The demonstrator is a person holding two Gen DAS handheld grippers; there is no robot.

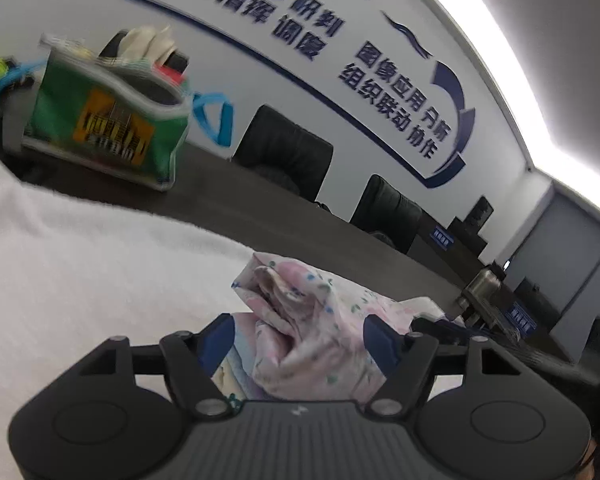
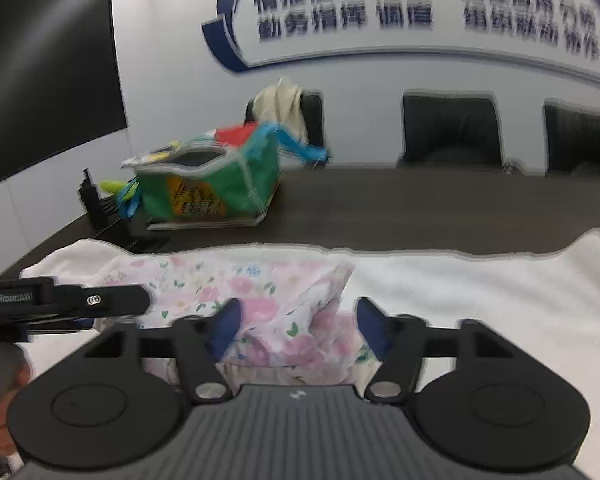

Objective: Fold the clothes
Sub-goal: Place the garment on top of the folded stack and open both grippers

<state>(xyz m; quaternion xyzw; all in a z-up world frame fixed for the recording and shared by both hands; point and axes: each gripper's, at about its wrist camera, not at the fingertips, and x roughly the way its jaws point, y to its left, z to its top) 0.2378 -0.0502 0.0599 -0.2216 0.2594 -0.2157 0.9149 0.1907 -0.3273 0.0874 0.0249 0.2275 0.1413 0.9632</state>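
Behind the dark table [image 2: 440, 204], only our right view showed a black screen [image 2: 48, 80]. Both our left gripper [image 1: 296, 340] and right gripper [image 2: 298, 322] were spread, with the floral garment [image 2: 228, 284] bunched between the fingers, lying crosswise on the white towel [image 2: 480, 292].

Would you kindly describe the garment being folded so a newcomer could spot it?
On the dark table lies a white towel. On its left part sits the floral garment, bunched between the grippers' fingers: the only pink-flowered cloth, unlike the green bag behind.
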